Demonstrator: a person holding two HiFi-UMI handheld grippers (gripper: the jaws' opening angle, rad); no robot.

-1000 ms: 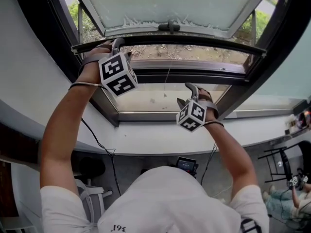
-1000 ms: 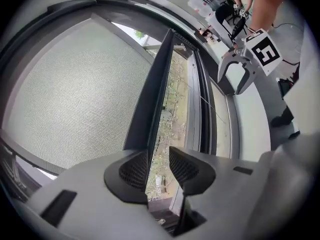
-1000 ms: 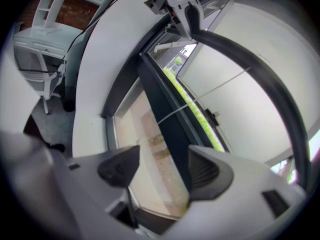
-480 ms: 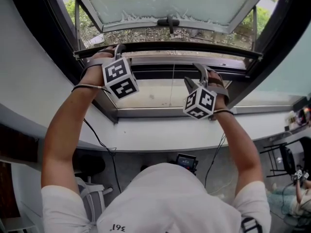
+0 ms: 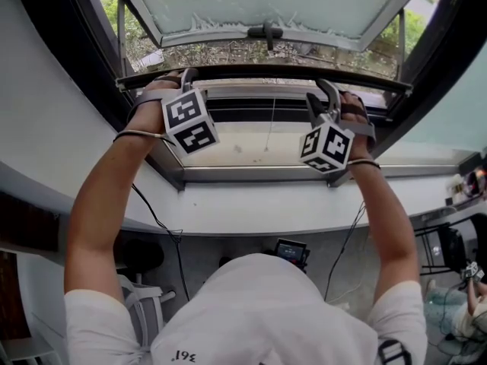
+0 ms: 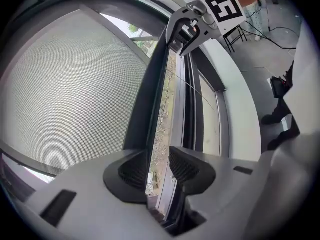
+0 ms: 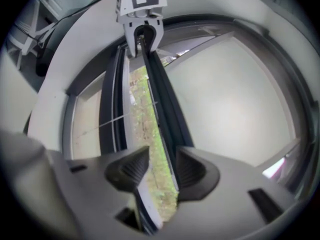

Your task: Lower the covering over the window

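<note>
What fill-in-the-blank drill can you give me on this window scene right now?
1. The left gripper grips the grey mesh screen's dark horizontal ___.
2. Beyond it, the frosted glass sash stands ___, not shut.
3. A thin black ___ dangles below the white windowsill.
Missing words: bar; open; cable.

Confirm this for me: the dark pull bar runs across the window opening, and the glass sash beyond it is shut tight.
Wrong in one point. The glass sash is swung open outward, with greenery showing under it, as the head view shows. The dark pull bar does run across the window opening.
</note>
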